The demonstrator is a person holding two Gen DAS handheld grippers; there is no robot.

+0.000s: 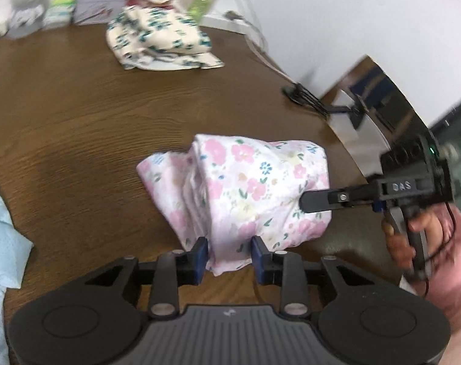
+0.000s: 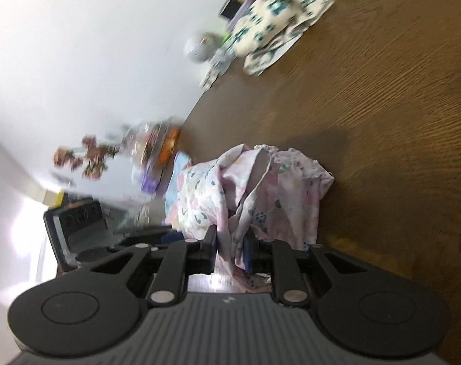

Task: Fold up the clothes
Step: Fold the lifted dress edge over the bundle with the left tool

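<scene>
A pink floral garment (image 1: 245, 176) hangs bunched just above the brown wooden table (image 1: 78, 121). In the left wrist view my left gripper (image 1: 229, 255) is shut on its lower hem, with cloth filling the gap between the blue pads. My right gripper (image 1: 309, 202) comes in from the right, held by a hand (image 1: 406, 237), and pinches the garment's right side. The right wrist view shows the right gripper (image 2: 230, 251) shut on a fold of the same garment (image 2: 291, 188), which droops toward the table (image 2: 382, 106).
A cream garment with teal flowers (image 1: 157, 39) lies crumpled at the table's far side, also the cream garment (image 2: 276, 21). A light blue cloth (image 1: 2, 228) lies at the left edge. Boxes and clutter (image 1: 87, 6) line the wall. A dark shiny chair back (image 1: 382, 106) stands at the right.
</scene>
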